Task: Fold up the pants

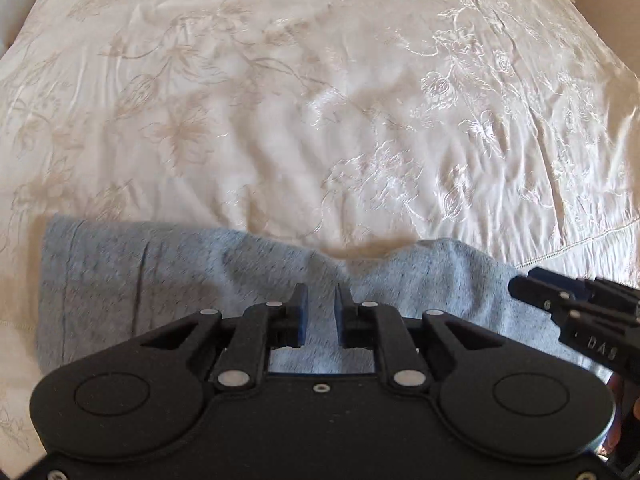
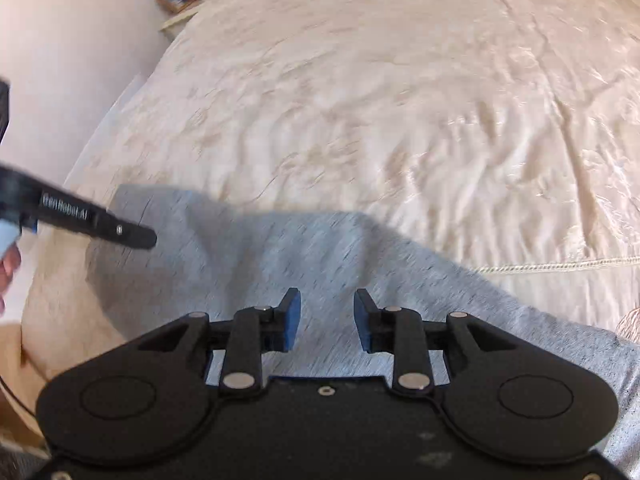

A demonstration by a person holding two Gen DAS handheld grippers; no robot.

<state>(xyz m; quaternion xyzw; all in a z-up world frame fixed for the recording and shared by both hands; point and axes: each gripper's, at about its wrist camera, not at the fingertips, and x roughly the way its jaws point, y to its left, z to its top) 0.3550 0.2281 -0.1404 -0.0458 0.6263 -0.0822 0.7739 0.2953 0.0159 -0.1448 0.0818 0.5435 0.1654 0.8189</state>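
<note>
Item: grey pants (image 1: 160, 280), lying on the cream bedspread (image 1: 320, 80), long axis 9-to-3 beneath both tools. Left gripper (image 1: 320, 300): jaws narrowly apart, empty, cloth directly below. Right gripper (image 2: 327, 312): jaws apart, empty, equally near; folded edge at 12.

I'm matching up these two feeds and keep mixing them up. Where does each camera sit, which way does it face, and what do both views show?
Left wrist: rides on the left gripper, looking steeply down at the grey pants on the cream bedspread; the right gripper pokes in at the right edge.
Right wrist: rides on the right gripper, facing down over the same pants; the left gripper and a hand show at the left edge.
Shared: pants, bedspread, each other's gripper.
</note>
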